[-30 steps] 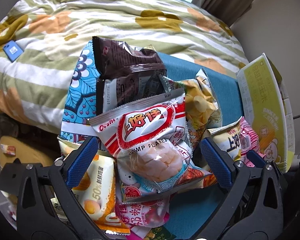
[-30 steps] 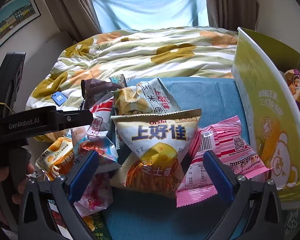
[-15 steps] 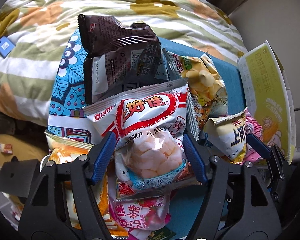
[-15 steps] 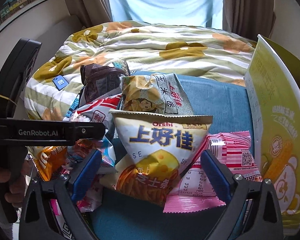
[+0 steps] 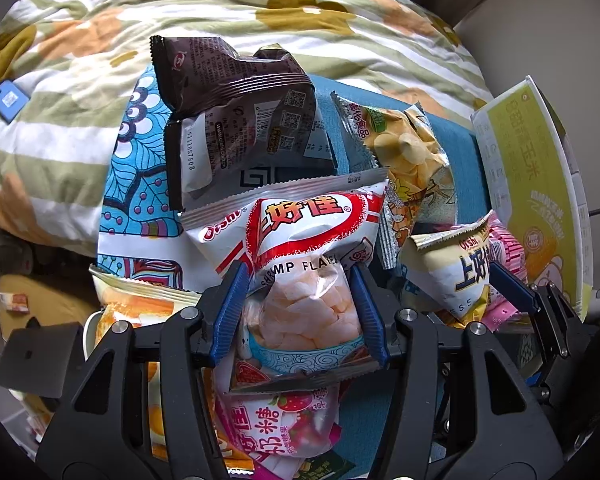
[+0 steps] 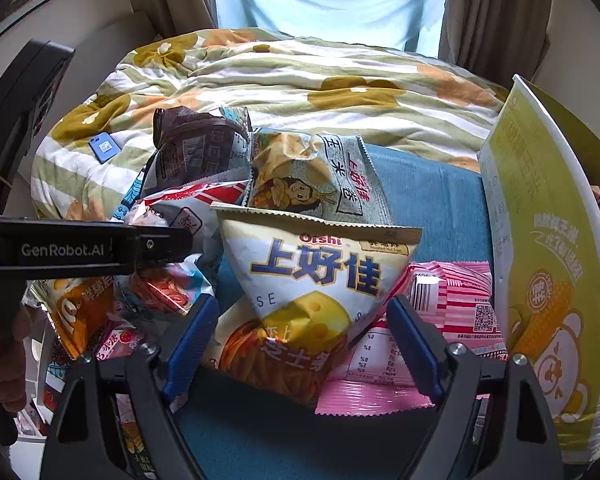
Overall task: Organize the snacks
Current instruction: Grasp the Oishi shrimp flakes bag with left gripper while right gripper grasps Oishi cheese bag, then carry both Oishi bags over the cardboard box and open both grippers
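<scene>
- On the blue cloth at the bed's edge lies the snack pile; the left gripper has just been closing and now pinches the shrimp bag at its puffy lower half, pads dug into the film on both sides.
- The right gripper has also been closing, its jaws astride the cheese bag; the left pad seems just short of the film, so I judge it not yet gripped.
- Finish that squeeze low and centred, away from the pink pack touching its right side.
- Lift each bag straight up, slowly: the shrimp bag overlaps the strawberry pack and may drag it.
- The yellow box stands open just right of the pile, the likely place for them.
</scene>
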The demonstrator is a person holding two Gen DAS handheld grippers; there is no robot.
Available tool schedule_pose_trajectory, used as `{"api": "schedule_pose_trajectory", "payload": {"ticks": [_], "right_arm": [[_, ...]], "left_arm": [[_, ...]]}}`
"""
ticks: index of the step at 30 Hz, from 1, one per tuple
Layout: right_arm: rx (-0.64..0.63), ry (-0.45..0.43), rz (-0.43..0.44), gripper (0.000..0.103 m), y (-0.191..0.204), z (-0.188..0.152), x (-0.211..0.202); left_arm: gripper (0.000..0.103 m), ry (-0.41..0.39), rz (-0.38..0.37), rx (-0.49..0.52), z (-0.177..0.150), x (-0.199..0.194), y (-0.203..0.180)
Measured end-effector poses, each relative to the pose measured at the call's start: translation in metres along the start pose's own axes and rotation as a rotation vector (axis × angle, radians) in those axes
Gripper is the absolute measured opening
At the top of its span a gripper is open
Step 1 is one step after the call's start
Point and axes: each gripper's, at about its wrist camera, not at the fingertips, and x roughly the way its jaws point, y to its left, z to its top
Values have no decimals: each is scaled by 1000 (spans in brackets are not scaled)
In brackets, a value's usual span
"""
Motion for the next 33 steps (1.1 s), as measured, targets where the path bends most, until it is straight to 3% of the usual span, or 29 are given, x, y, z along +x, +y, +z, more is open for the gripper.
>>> {"api": "schedule_pose_trajectory", "payload": {"ticks": [2,5,11,14,17,22,33], "right_arm": [[-42,6,-30,72,5,3,3],[-56,37,-30,69,8,4,10],[2,76,29,69,-3,5,22],[25,97,82,57,-5,6,26],[50,81,109,51,-8,5,21],[56,58,114,49,-9,2,9],[72,-56,95,49,-11,2,-43]], "left_arm": [[49,-1,-1,-1,0,0,0],[49,-1,6,14,-1,0,-1],[48,-5,20,32,-2,-1,-7],[45,-11,18,36,-2,-3,-9],[43,-13,12,35,-4,-6,-8],[42,-25,-5,34,-9,-15,-8],[42,-146,-40,91,-17,-75,-30]]}}
